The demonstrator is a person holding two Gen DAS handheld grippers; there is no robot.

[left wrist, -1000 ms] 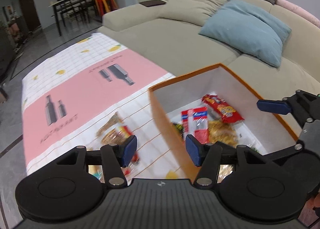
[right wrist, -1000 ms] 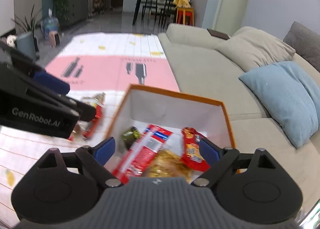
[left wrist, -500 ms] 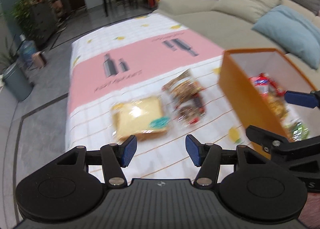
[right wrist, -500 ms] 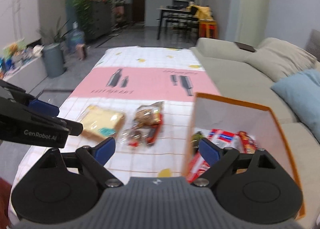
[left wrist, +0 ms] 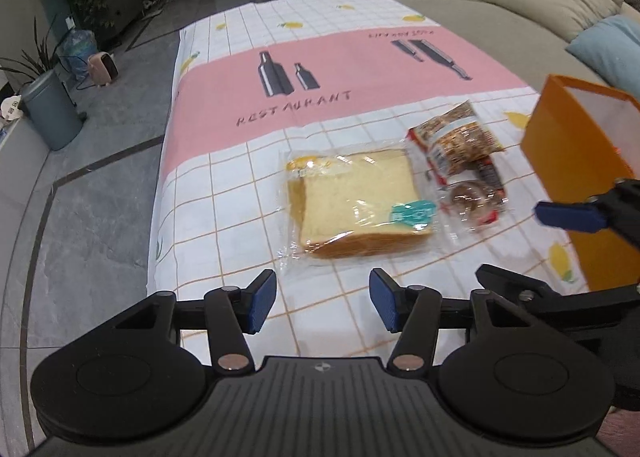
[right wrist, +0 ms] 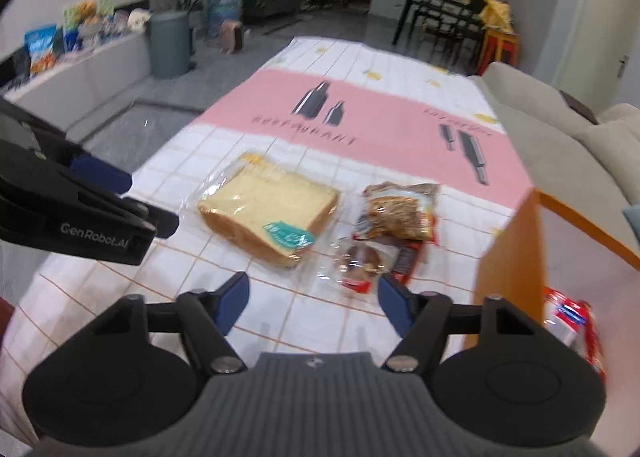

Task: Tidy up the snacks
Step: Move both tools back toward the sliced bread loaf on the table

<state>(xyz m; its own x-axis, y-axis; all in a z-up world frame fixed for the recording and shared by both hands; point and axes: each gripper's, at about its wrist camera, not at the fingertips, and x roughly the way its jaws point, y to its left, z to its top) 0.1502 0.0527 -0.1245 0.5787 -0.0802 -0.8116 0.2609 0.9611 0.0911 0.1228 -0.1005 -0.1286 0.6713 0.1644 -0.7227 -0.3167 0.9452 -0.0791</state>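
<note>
Much of the orange box (right wrist: 516, 253) is cut off from me: my right-wrist view shows only one orange side wall, a strip of rim and a sliver of white interior, and my left-wrist view shows one corner of it at the frame's right edge. Inside, all I can make out is a red and white snack packet (right wrist: 576, 321), blurred and partly hidden behind my own right finger mount; what else is in there I cannot tell.

The right-wrist view is smeared, so the print on the wrappers is unreadable. On the checked tablecloth (left wrist: 224, 217) covering the tabletop lie the loose snacks: a clear bag of sliced bread (left wrist: 356, 205) with a teal label, and just to its right, overlapping wrappers, a brown granola-like packet (left wrist: 460, 137) and a clear wrapper with a round brown pastry (left wrist: 472, 197) over a red strip. They sit beside the box, outside it.

My left gripper (left wrist: 322, 305) has its fingers partly apart over bare cloth just short of the bread bag, with nothing between them. My right gripper (right wrist: 312, 299) has its fingers at a middling gap too; they have just been closing, and nothing sits between them, the pastry wrapper lying just ahead of the right fingertip. Each gripper shows only partly in the other's view, at the frame's edge.
</note>
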